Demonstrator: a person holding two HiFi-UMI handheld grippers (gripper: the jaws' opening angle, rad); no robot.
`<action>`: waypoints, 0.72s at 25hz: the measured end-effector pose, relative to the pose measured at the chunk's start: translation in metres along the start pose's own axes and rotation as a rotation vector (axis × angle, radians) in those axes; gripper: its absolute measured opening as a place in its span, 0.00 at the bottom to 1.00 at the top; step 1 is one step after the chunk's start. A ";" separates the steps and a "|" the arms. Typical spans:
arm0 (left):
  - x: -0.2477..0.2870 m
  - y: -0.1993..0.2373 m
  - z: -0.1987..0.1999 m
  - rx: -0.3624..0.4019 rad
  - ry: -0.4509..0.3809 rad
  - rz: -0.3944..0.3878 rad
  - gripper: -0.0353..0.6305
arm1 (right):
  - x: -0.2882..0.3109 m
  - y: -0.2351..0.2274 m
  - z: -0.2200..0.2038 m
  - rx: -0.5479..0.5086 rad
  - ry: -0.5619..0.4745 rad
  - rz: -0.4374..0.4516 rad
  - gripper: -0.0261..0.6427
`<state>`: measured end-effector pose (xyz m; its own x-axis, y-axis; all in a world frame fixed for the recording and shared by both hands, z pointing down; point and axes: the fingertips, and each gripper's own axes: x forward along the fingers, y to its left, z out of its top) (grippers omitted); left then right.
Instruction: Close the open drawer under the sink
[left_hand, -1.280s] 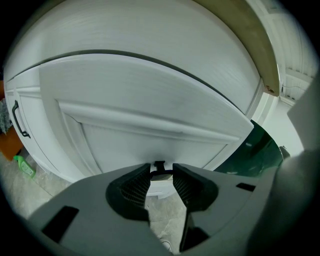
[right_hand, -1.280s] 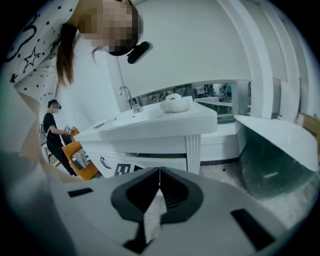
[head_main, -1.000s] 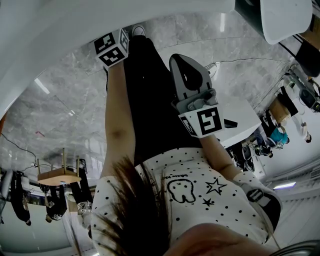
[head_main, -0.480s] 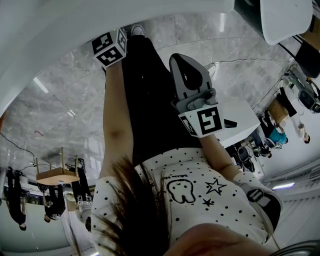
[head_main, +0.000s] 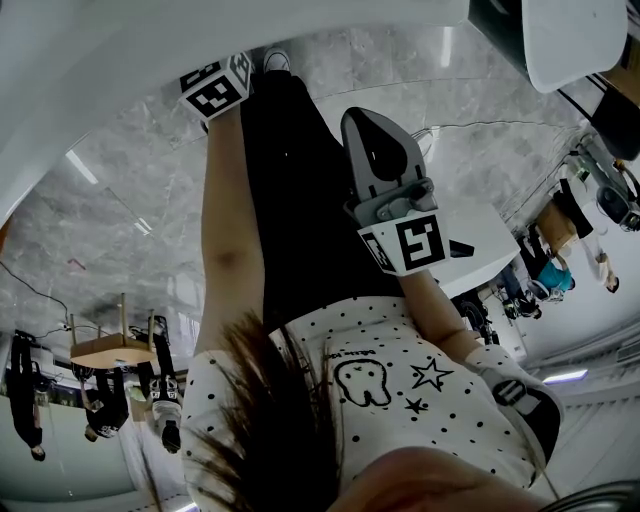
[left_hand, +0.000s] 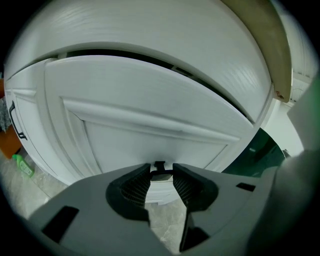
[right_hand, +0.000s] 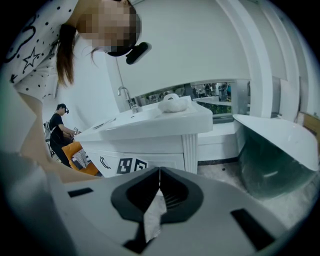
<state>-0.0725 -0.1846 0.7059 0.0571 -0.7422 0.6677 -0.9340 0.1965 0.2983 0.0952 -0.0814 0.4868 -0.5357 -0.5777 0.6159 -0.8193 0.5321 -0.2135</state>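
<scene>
Grey jaws of your left gripper (left_hand: 161, 172) stood spread, with a small dark handle (left_hand: 159, 166) showing in the gap at their tips. Just beyond lay the white drawer front (left_hand: 150, 115), dead ahead, its long axis running side to side; a dark slit (left_hand: 125, 55) above it suggested it stood open. Your right gripper (right_hand: 159, 172), jaws pressed together on nothing, hung farther from the drawer front than the left.
</scene>
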 end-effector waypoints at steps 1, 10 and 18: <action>0.001 -0.001 0.001 0.000 -0.002 0.000 0.26 | 0.000 -0.002 0.001 0.001 -0.002 -0.001 0.06; -0.002 -0.001 0.007 -0.008 -0.021 0.009 0.26 | -0.002 -0.001 0.004 0.002 0.004 0.002 0.06; -0.003 0.003 0.001 -0.004 -0.019 0.031 0.26 | -0.006 -0.002 -0.002 0.004 -0.004 -0.002 0.06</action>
<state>-0.0758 -0.1828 0.7041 0.0217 -0.7476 0.6638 -0.9337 0.2221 0.2808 0.1002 -0.0778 0.4847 -0.5350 -0.5815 0.6130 -0.8211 0.5287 -0.2152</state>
